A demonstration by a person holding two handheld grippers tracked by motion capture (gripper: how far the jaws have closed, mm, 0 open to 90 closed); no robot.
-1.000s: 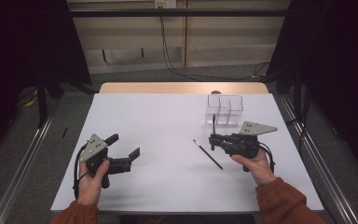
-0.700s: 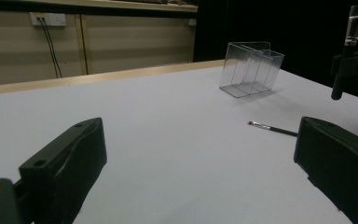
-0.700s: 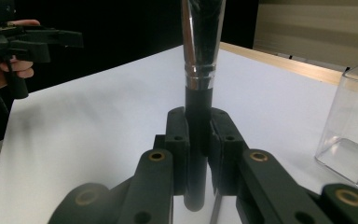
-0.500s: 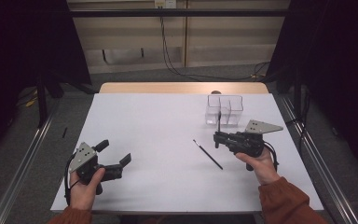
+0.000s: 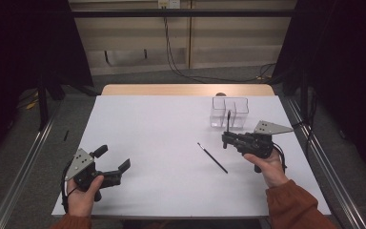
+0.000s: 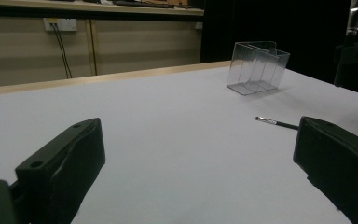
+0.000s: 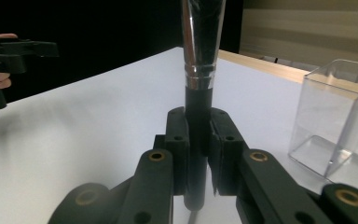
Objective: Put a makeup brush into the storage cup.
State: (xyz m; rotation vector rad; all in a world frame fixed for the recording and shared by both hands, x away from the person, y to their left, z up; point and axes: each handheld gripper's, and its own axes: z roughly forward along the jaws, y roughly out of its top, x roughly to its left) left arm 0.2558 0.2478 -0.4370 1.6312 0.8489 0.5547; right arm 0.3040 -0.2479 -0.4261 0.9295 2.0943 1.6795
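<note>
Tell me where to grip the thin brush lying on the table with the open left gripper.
Take the thin brush near mid-handle, from straight above, fingers set across its length. It lies flat and diagonal on the white table, with bare surface on both sides. The left gripper is open.

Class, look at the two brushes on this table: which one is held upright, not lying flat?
The brush clamped in the right gripper stands upright beside the clear box. The thin brush lies flat on the table, untouched.

No readable text, label, brand or number appears on anything here.
</note>
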